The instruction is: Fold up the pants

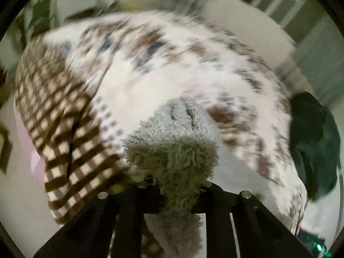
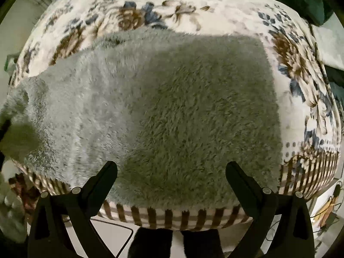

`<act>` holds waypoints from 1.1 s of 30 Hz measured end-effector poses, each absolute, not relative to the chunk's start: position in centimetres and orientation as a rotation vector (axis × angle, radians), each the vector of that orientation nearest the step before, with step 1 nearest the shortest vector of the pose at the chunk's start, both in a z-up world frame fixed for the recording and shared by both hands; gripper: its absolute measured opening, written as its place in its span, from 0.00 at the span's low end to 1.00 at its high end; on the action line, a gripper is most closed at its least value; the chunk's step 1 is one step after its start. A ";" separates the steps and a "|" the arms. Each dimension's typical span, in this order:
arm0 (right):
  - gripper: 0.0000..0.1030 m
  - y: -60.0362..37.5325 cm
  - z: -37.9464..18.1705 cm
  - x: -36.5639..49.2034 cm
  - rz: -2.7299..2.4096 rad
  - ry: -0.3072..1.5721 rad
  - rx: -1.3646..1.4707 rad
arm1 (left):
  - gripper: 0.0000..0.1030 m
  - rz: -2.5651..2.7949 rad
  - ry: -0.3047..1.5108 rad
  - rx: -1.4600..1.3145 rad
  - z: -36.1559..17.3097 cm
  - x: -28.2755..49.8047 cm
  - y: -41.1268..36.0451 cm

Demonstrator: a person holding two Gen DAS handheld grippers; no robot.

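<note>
While the left gripper (image 1: 172,185) is pinching one end of the fluffy grey fleece pants (image 2: 172,111), whose length is running leftward across the floral bed (image 2: 301,68), the right gripper (image 2: 172,172) is hovering released over their other end.

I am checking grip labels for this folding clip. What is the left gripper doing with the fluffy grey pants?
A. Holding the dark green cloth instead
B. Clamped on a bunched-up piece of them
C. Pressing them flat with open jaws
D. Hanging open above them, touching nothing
B: in the left wrist view the left gripper has a bunched wad of the grey pants pinched between its closed jaws.
</note>
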State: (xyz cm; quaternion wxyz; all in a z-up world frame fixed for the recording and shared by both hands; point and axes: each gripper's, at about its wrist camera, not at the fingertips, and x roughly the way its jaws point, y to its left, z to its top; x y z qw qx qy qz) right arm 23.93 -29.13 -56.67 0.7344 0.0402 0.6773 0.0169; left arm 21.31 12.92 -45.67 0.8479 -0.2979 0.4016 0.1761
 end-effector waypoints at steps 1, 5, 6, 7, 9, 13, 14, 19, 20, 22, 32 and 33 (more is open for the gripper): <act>0.99 -29.6 -56.1 23.8 0.037 1.480 0.100 | 0.12 0.341 0.831 -0.591 -43.6 21.2 11.3; 0.99 -33.2 -53.9 22.9 0.024 1.448 0.173 | 0.12 0.182 0.783 -0.458 -36.6 21.9 2.4; 0.99 -34.8 -53.6 22.5 0.011 1.441 0.194 | 0.12 0.135 0.782 -0.426 -35.5 22.1 -0.3; 0.99 -36.1 -53.5 22.2 -0.001 1.438 0.208 | 0.12 0.097 0.784 -0.403 -34.7 22.3 -2.8; 0.99 -39.2 -53.6 21.1 -0.043 1.435 0.239 | 0.12 0.001 0.794 -0.372 -34.2 22.8 -8.4; 0.99 -47.3 -55.0 18.4 -0.176 1.441 0.311 | 0.12 -0.143 0.866 -0.327 -36.7 24.0 -18.2; 0.99 -49.1 -55.3 17.8 -0.210 1.443 0.323 | 0.12 -0.182 0.902 -0.323 -38.3 24.4 -21.0; 0.99 -58.6 -57.7 13.0 -0.392 1.469 0.441 | 0.14 -0.262 1.063 -0.236 -44.7 25.2 -29.8; 0.99 -60.1 -57.9 12.2 -0.416 1.470 0.469 | 0.16 -0.265 1.105 -0.212 -46.1 25.4 -31.1; 0.99 -62.3 -58.2 10.8 -0.441 1.462 0.521 | 0.19 -0.279 1.217 -0.180 -49.2 25.7 -33.1; 0.99 -64.4 -56.5 12.5 -0.206 1.296 0.779 | 0.87 -0.334 1.240 -0.221 -44.3 25.1 -30.1; 0.99 -63.9 -56.4 13.6 -0.164 1.280 0.790 | 0.87 -0.302 1.213 -0.208 -43.0 25.3 -28.4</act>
